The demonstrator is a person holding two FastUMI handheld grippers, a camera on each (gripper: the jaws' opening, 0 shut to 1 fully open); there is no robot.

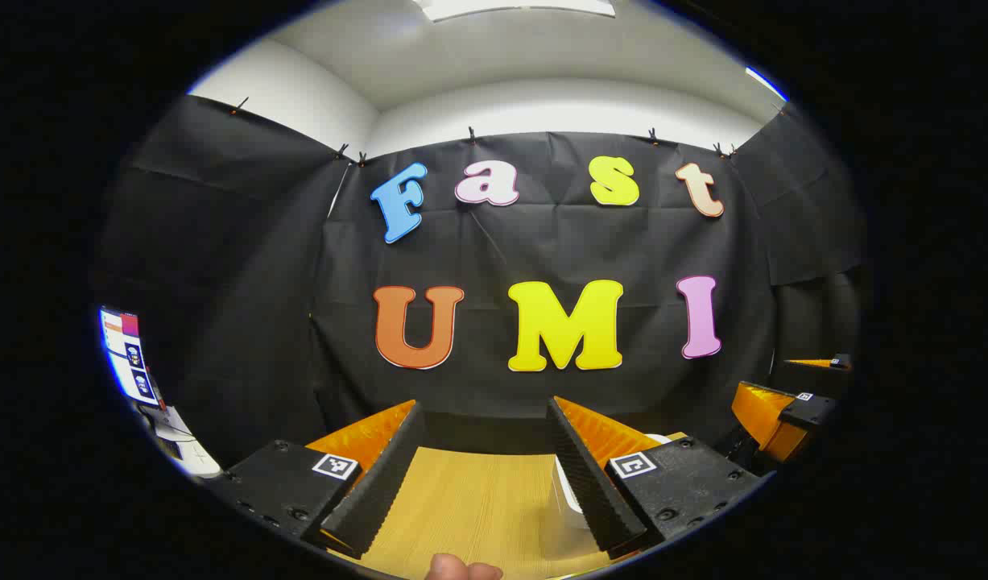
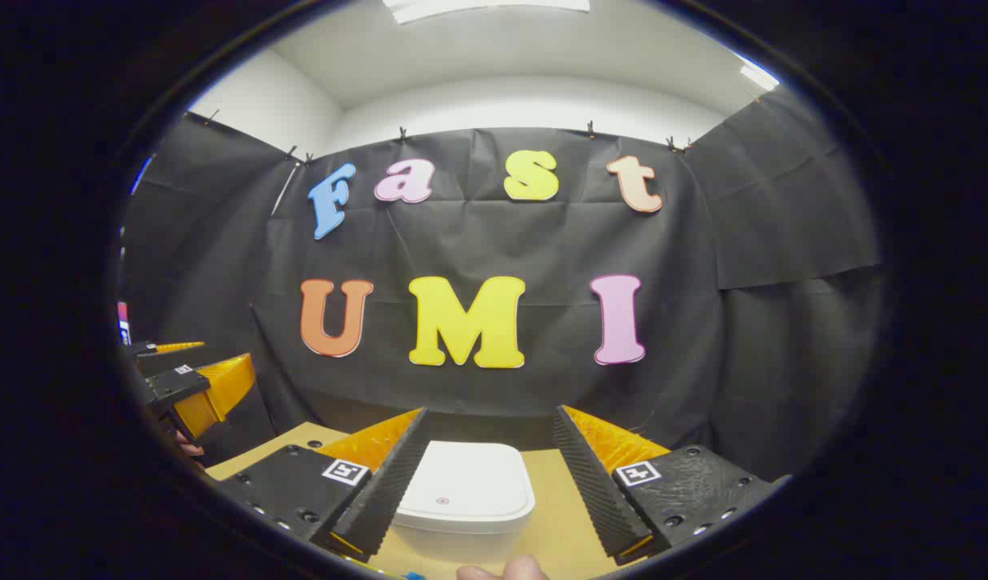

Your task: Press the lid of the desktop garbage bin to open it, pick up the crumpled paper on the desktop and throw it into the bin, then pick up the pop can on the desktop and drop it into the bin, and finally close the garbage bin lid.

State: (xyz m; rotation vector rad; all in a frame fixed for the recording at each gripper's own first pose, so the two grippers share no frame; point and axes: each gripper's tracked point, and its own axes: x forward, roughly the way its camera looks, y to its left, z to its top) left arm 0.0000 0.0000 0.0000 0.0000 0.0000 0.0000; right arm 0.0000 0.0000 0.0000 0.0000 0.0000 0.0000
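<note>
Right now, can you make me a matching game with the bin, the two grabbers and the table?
Things:
1. garbage bin
2. left gripper
3. right gripper
4. table

Clues:
A. open, over bare wood
B. white, lid down
C. yellow-brown wood
D. open, with the bin between its fingers, not touching

Pairs: 1-B, 2-A, 3-D, 4-C

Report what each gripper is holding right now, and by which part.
Nothing is held. The left gripper is open above the table; the right gripper is open, the closed bin between its fingers, untouched.
</note>
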